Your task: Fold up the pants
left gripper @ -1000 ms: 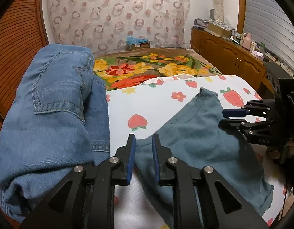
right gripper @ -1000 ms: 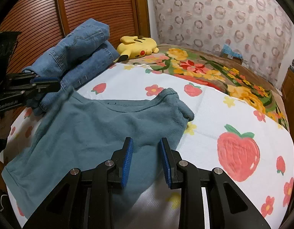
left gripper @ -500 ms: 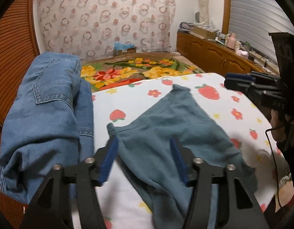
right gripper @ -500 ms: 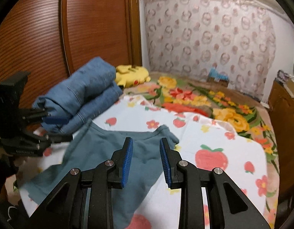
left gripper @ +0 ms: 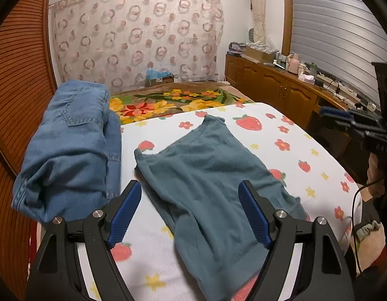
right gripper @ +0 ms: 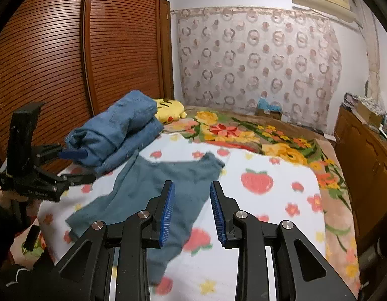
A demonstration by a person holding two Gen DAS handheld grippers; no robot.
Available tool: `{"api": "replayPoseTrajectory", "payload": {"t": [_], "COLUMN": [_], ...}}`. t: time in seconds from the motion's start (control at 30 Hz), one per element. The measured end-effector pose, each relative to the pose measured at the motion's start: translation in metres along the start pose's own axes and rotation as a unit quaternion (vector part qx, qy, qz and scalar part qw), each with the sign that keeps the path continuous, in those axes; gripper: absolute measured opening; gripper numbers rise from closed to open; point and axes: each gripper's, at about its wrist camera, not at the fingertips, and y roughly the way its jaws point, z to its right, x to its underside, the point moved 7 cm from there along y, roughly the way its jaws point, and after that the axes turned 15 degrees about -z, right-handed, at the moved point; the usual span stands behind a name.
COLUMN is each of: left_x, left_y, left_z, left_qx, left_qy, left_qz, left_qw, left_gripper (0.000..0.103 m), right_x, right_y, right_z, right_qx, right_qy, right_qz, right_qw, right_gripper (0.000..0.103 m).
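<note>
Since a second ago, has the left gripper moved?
Yes. The left gripper has opened wide and pulled back and up from the teal pants; the folded jeans now sit farther ahead of it.

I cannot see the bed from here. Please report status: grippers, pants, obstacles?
Left gripper open, right gripper open, both empty, above the bed. Teal pants flat on strawberry sheet, unfolded. Folded jeans just beside the pants' left edge.

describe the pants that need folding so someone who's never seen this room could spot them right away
Find the bed's white strawberry-print sheet. In its middle lie the teal pants, spread out flat and thin, apart from both open grippers. The folded jeans beside them are lighter blue denim, bulky and stacked near the wooden wardrobe.
</note>
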Motion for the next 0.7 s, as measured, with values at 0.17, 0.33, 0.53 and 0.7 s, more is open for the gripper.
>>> {"api": "replayPoseTrajectory", "payload": {"t": [0.17,0.33,0.53,0.7], "left_x": [0.021,0.044,0.060,0.073], "left_y": [-0.003,0.004,0.014,0.025], "left_z": [0.003,0.009,0.013,0.019], "left_qx": [0.004,0.009,0.018,0.023], "left_qy": [-0.005,-0.008,-0.009,-0.007], "left_qz": [-0.008,-0.026,-0.042,-0.057], "left_qw": [1.0000,0.9996,0.9989,0.9981], "left_gripper": [0.080,0.080,0.080,0.080], "right_x": [0.032,0.055,0.069,0.078], "right_y": [-0.014,-0.010,0.008,0.017], "right_z": [-0.019,-0.020,-0.017,-0.018], "right_qx": [-0.003,-0.014,-0.019,-0.024], "right_qy": [0.002,0.016,0.022,0.028], "right_qz": [-0.018,-0.046,-0.083,-0.099], "right_qw": [1.000,0.999,0.996,0.994], "right_gripper": [0.040,0.040,0.040,0.040]}}
